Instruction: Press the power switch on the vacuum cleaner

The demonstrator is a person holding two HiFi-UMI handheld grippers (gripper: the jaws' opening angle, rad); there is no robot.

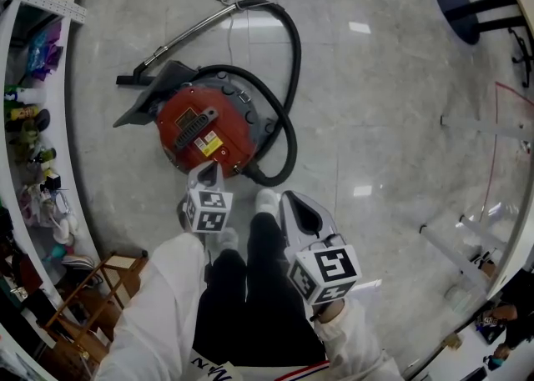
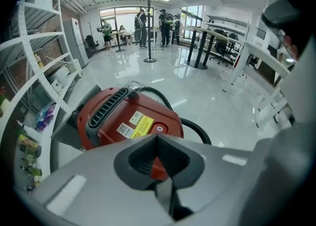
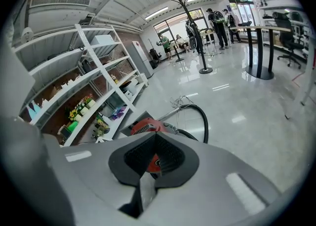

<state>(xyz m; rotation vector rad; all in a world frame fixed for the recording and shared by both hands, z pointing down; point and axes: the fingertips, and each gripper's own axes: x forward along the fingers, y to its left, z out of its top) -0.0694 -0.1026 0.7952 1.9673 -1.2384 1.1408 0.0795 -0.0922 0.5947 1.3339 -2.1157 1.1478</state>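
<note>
The head view looks steeply down onto the floor (image 1: pixel 375 121), with the vacuum cleaner (image 1: pixel 204 129) near centre and the left gripper (image 1: pixel 209 174) and right gripper (image 1: pixel 292 204) at its lower edge. The left gripper view sits low and close to the vacuum cleaner, facing the far coat stand (image 2: pixel 149 22); the right gripper view sits farther back, angled toward the shelves (image 3: pixel 102 62). All three share the vacuum cleaner; both gripper views share the coat stand.

Vacuum cleaner (image 1: pixel 204 129): glossy red plastic; wand (image 1: pixel 196 29) metal; floor (image 1: pixel 375 104) polished.
</note>
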